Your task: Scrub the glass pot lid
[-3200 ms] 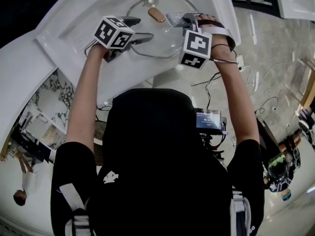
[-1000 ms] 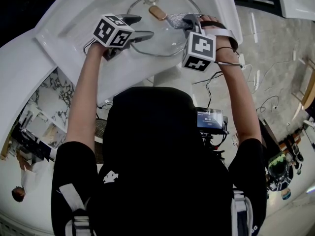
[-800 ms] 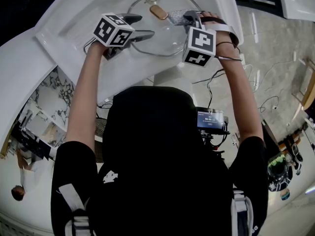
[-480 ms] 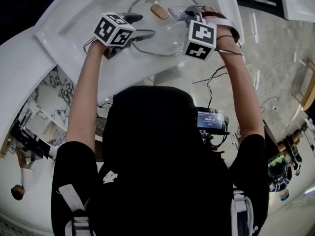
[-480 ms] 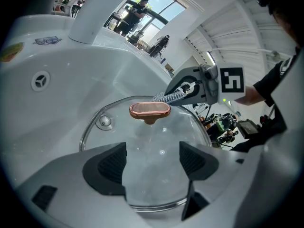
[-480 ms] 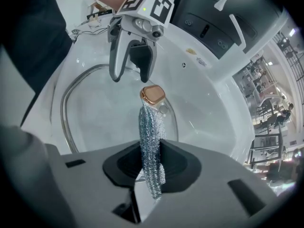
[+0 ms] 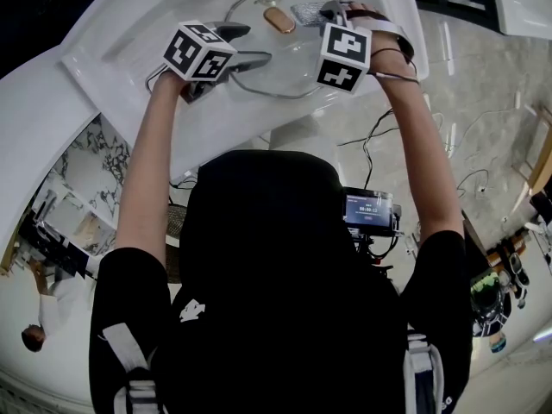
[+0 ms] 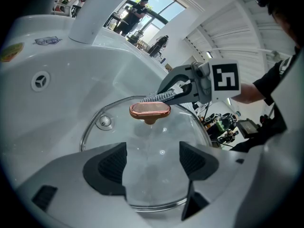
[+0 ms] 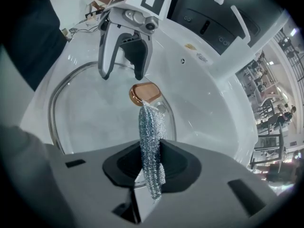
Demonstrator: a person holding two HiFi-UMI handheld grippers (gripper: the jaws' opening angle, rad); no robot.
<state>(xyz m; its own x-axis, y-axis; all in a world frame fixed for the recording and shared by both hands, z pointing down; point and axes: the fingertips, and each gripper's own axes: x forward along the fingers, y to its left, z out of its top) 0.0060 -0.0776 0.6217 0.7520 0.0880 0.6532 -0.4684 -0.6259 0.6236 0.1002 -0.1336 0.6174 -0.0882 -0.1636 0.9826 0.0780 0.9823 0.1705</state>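
Observation:
The glass pot lid (image 7: 280, 54) with its copper knob (image 7: 279, 21) lies in a white sink (image 7: 121, 76). My left gripper (image 7: 246, 47) is open, its jaws spread over the lid's near rim (image 8: 152, 205), with glass (image 8: 142, 141) showing between them. My right gripper (image 7: 321, 12) is shut on a silver mesh scrub cloth (image 9: 151, 146), which hangs over the lid just beside the knob (image 9: 145, 93). In the left gripper view the cloth (image 8: 156, 97) reaches the knob (image 8: 150, 109) from the right. The right gripper view shows the left gripper (image 9: 121, 75) across the lid.
The sink's faucet column (image 8: 90, 13) rises at the far side, and an overflow hole (image 8: 41, 81) sits in the basin wall. A small steam vent (image 8: 103, 122) marks the lid. To the right of the sink lies a floor with cables (image 7: 457, 145).
My right gripper has carried the cloth across the lid toward its far side, up beside the knob. The left gripper and the lid have stayed put.

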